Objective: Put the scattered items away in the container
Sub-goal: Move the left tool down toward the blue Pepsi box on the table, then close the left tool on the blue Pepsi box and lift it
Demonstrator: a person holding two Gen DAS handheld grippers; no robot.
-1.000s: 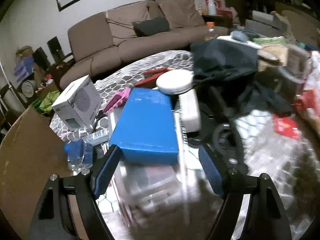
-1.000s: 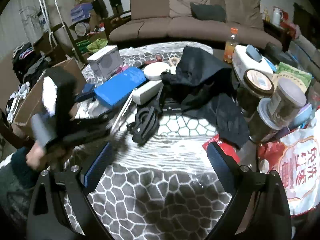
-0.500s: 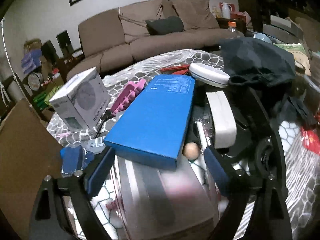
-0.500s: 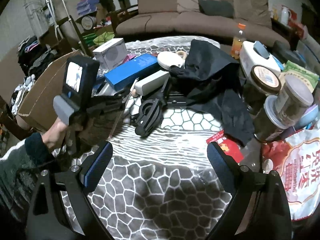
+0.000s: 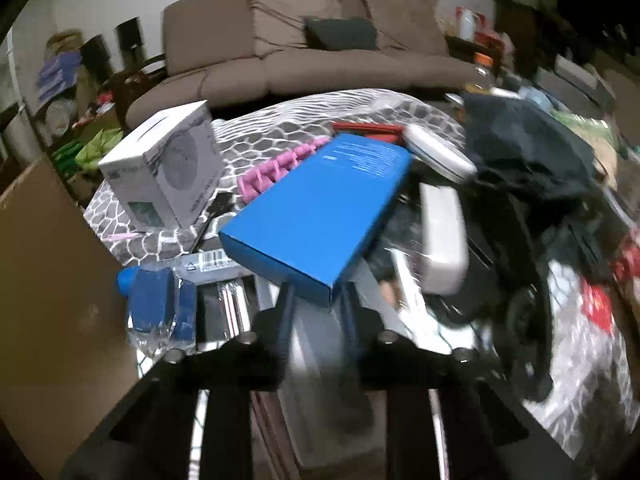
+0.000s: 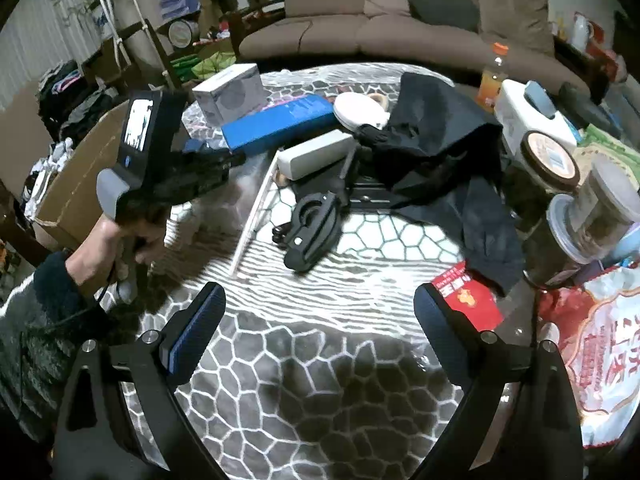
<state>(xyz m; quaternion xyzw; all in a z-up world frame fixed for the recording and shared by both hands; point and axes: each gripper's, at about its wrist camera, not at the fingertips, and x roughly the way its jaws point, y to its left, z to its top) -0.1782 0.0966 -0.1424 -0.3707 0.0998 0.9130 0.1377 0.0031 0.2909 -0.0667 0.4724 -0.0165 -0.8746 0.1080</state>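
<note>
While the left gripper (image 5: 316, 300) points level toward the blue box (image 5: 320, 212), its fingers are drawn close together on something grey and blurred just under the near corner of that box; what it pinches I cannot tell. In the right wrist view the person's hand (image 6: 116, 236) holds this tool from below, sleeve low, left of the blue box. The right gripper (image 6: 316, 332) hangs released, fingers wide apart, well in front of the blue box, over bare tablecloth (image 6: 320, 400).
</note>
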